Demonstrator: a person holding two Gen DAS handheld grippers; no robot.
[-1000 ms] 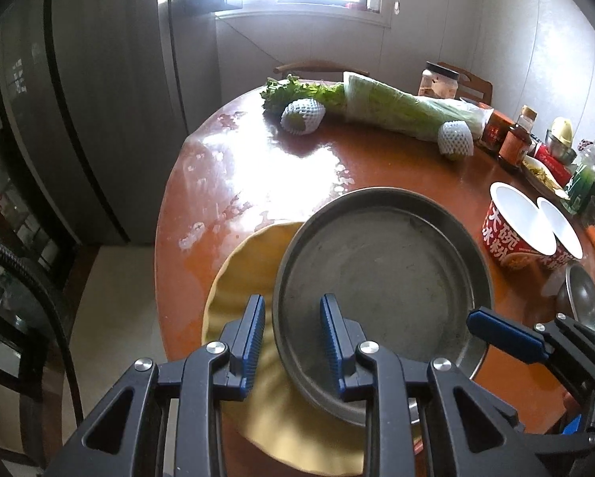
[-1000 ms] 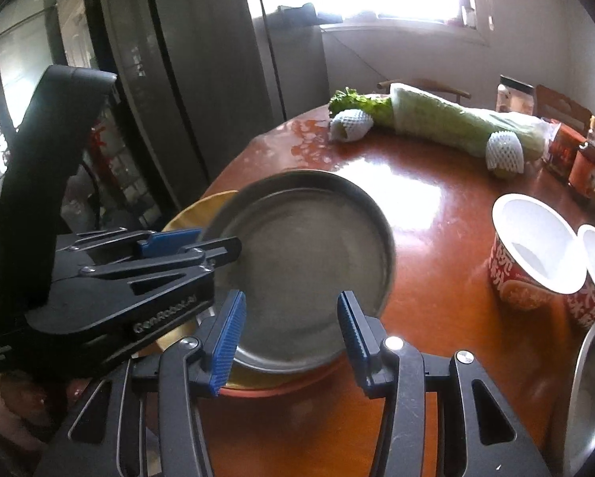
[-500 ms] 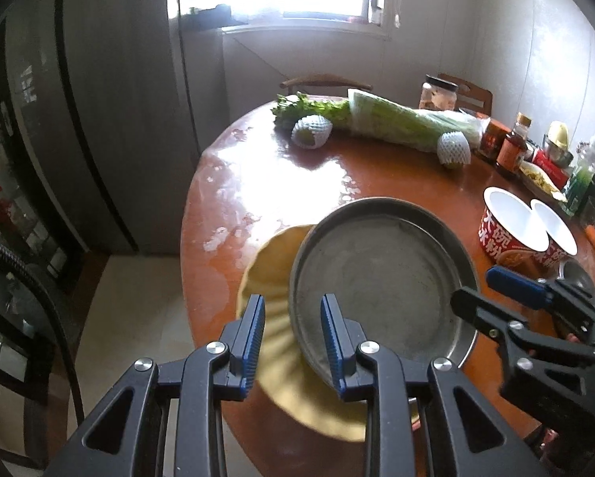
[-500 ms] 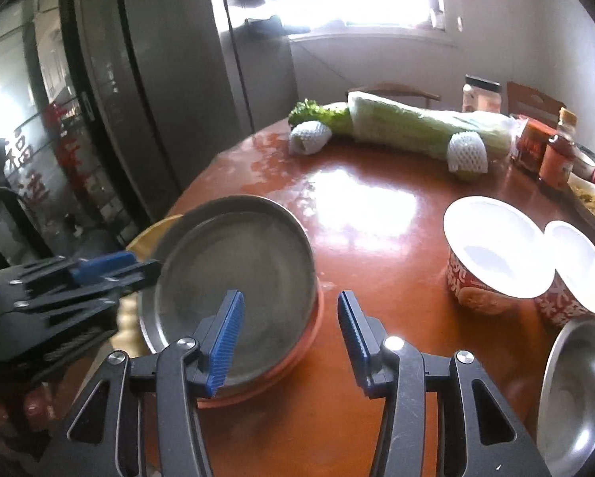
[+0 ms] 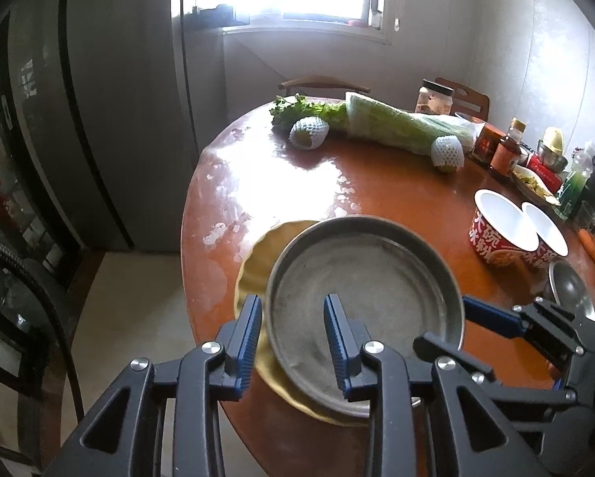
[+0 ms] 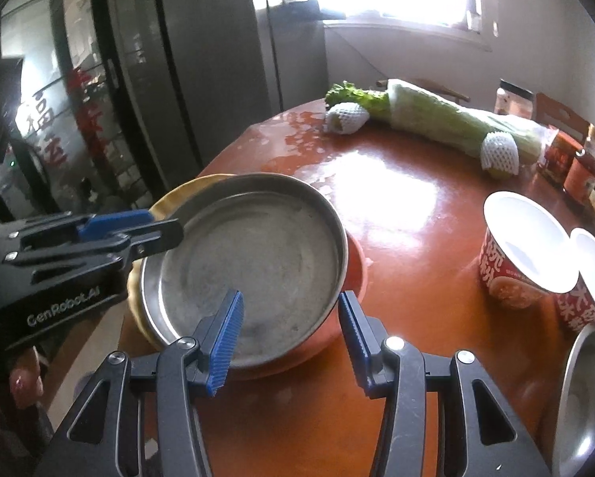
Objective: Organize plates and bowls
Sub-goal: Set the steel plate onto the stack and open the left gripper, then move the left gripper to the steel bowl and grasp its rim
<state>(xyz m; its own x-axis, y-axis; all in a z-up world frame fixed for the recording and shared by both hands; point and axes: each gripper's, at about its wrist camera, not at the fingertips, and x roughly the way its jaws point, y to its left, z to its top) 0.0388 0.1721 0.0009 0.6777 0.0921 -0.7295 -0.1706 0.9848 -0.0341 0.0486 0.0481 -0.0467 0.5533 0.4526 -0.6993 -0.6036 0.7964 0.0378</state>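
A round steel pan [image 5: 361,278] [image 6: 257,254] rests on a yellow plate [image 5: 253,270] [image 6: 166,198] and an orange plate [image 6: 357,270] at the table's near left edge. My left gripper [image 5: 291,300] [image 6: 166,224] straddles the pan's left rim. Its jaws are opening, and the pads stand clear of the rim on both sides. My right gripper [image 6: 290,296] [image 5: 444,324] hovers open over the pan's near rim and grips nothing. Two red-and-white paper bowls [image 5: 500,230] [image 6: 524,246] stand to the right, next to a steel bowl [image 5: 571,290] [image 6: 587,389].
On the round brown table [image 5: 376,190], cabbage [image 5: 400,127], greens and two net-wrapped fruits [image 5: 309,133] lie at the back. Jars and bottles [image 5: 508,151] crowd the far right. A grey fridge [image 5: 118,99] stands left, and the floor drops off beside the table edge.
My left gripper has drawn back from the plates, which now look smaller, and its jaws have spread wider around the pan's rim. The right gripper stays open near the pan.
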